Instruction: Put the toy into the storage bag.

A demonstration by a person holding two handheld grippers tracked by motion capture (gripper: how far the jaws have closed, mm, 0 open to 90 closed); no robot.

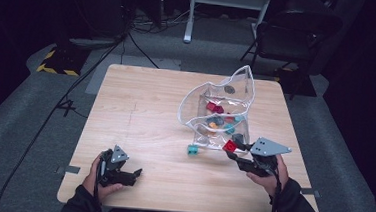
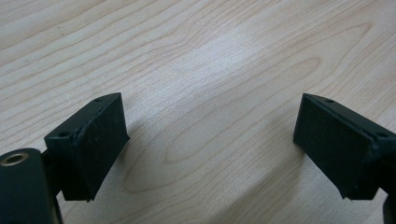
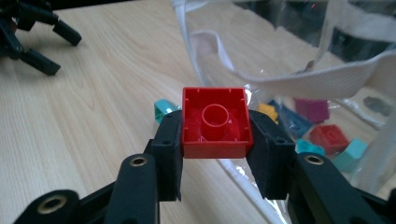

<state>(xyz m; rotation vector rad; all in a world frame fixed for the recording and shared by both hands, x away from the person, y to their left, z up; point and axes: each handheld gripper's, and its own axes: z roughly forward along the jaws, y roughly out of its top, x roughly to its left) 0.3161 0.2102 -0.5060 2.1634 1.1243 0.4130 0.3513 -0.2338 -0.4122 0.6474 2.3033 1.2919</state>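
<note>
Pale wood table (image 1: 140, 107) is carrying your work: your right gripper (image 3: 215, 140) is clamping the red brick (image 3: 215, 122) squarely between both pads, hollow side facing the camera, just beside the clear bag (image 1: 221, 108). Your left gripper (image 2: 210, 144) is resting with jaws spread, gripping nothing.

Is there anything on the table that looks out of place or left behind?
One teal brick lies alone on the wooden table, just outside the clear plastic bag that holds the other bricks. The right gripper grips a red brick, hollow side towards its camera. Nothing looks damaged.
</note>
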